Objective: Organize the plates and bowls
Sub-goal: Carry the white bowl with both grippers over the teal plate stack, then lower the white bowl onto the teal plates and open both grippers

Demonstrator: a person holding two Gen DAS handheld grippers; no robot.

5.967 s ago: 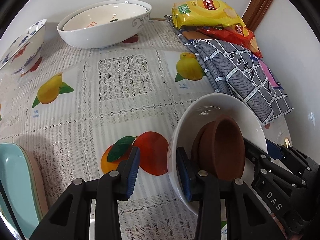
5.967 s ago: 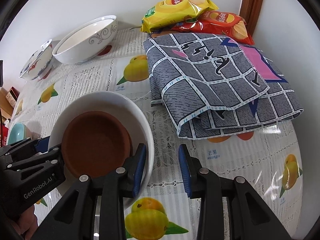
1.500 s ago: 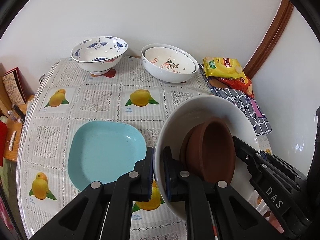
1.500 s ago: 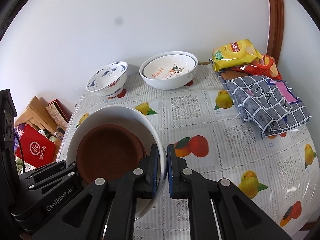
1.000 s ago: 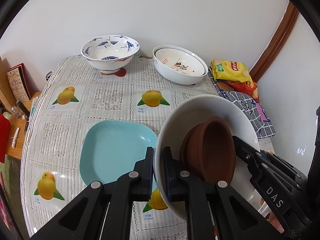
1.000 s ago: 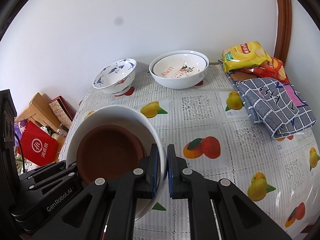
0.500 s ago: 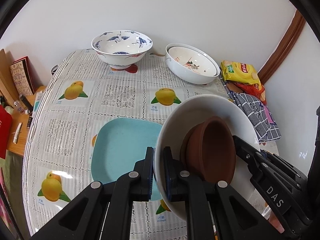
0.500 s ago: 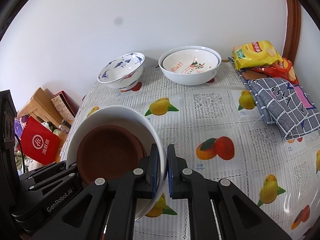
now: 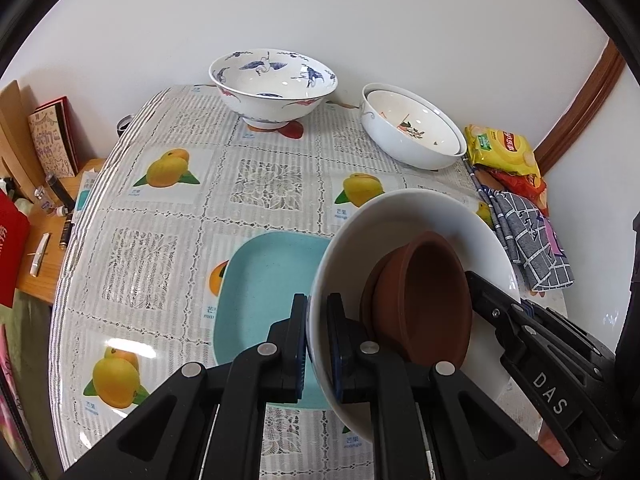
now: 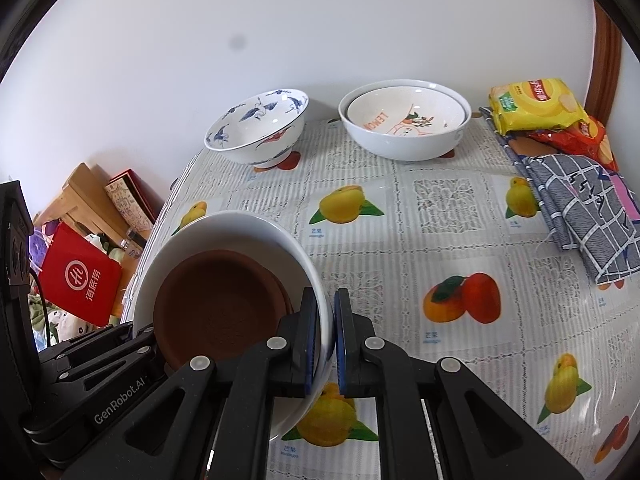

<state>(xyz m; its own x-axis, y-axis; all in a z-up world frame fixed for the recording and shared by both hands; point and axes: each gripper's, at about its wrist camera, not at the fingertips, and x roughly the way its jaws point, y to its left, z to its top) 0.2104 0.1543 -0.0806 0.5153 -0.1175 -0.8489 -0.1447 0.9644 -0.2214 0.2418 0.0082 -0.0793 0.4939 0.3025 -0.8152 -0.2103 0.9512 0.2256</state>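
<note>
Both grippers hold one large white bowl [image 9: 404, 216] [image 10: 224, 228] in the air over the table, with brown dishes [image 9: 420, 300] [image 10: 216, 304] nested inside. My left gripper [image 9: 317, 340] is shut on the bowl's left rim. My right gripper [image 10: 327, 336] is shut on the opposite rim. A light blue square plate [image 9: 264, 280] lies on the tablecloth directly below and left of the bowl; the right wrist view hides it behind the bowl.
At the back stand a blue-and-white patterned bowl [image 9: 274, 84] [image 10: 256, 128] and two nested white bowls [image 9: 412, 132] [image 10: 404, 120]. Snack bags [image 9: 504, 152] [image 10: 536, 104] and a folded grey checked cloth [image 9: 528, 248] [image 10: 584, 208] lie right. The table's left edge [image 9: 60, 280] drops to shelves with clutter.
Both grippers have carried the white bowl leftwards and a little lower, so it now hangs partly over the blue plate. Both grips on the rim are unchanged.
</note>
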